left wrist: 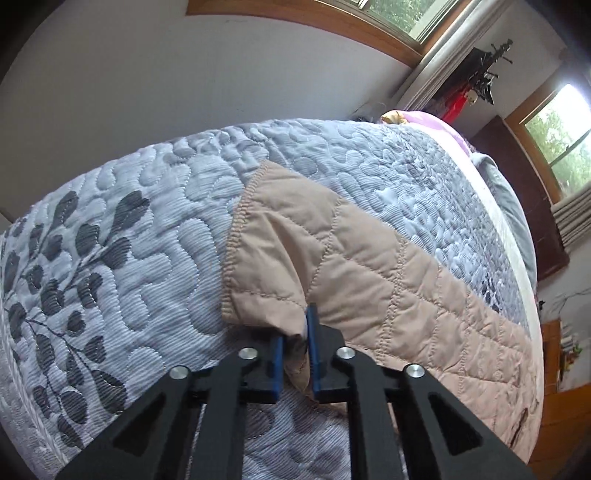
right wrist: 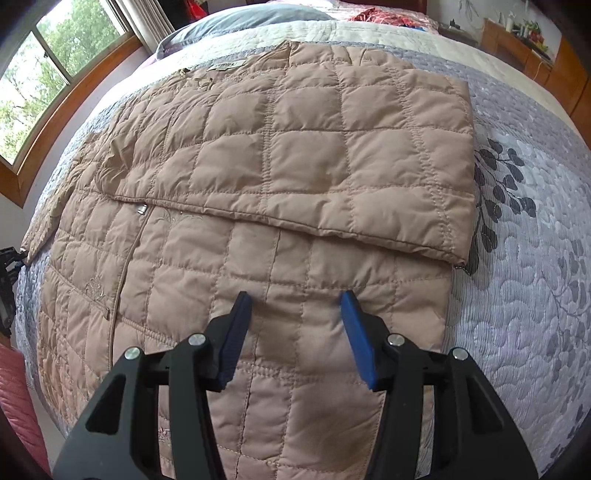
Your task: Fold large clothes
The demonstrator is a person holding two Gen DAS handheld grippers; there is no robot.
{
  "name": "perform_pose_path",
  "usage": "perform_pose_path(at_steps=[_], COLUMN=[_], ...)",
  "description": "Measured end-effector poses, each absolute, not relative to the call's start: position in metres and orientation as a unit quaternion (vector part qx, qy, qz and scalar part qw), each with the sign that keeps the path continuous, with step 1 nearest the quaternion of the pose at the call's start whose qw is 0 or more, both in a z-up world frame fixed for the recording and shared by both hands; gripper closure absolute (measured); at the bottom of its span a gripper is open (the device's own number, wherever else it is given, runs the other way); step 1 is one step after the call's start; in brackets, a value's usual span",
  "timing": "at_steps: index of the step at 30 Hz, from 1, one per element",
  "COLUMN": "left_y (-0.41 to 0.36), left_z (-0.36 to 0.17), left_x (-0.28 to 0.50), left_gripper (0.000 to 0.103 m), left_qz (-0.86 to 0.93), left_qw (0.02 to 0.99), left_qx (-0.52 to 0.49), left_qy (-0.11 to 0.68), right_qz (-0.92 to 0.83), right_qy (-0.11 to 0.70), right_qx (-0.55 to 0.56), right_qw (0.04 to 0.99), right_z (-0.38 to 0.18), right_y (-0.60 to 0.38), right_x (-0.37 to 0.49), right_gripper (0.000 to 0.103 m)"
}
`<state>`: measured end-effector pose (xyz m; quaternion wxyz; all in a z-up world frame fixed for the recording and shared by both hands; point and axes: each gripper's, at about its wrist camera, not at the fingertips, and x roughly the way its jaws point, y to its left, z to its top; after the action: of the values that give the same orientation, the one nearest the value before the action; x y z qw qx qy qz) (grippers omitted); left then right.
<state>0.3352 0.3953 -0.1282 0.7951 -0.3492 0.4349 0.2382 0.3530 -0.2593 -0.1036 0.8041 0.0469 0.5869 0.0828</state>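
The left gripper (left wrist: 295,341) pinches the sleeve (left wrist: 280,258) near its cuff, likely to swing it inward. The right gripper (right wrist: 297,314) hovers with jaws apart over the quilted tan jacket (right wrist: 240,177), spread on the bedspread (right wrist: 524,258), one panel already folded across.

The bed (right wrist: 517,258), under a grey quilted cover with dark leaf prints, carried a tan quilted jacket (right wrist: 258,166) spread beneath and ahead of the right jaws. A grey pillow (right wrist: 236,18) lay far beyond them.
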Motion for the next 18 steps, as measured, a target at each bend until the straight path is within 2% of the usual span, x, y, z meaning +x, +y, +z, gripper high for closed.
perform_pose_path(at_steps=[10,14,18], left_y=[0.386,0.366,0.314], left_z=[-0.132,-0.110,-0.070], left_x=[0.340,0.342,0.344], left_gripper=[0.097,0.098,0.098], left_qz=[0.245,0.227,0.186], left_qw=[0.804,0.826,0.868], left_qx=[-0.317,-0.307,-0.257], left_qy=[0.440,0.415,0.383], right_qz=[0.081,0.085,0.097], right_qy=[0.595,0.590,0.573], right_qx=[0.052,0.066,0.066], right_qw=[0.798,0.800,0.811], right_z=[-0.115,-0.108,-0.090], right_y=[-0.257,-0.261,-0.263], right_x=[0.359,0.356,0.345], right_gripper=[0.049,0.049,0.050])
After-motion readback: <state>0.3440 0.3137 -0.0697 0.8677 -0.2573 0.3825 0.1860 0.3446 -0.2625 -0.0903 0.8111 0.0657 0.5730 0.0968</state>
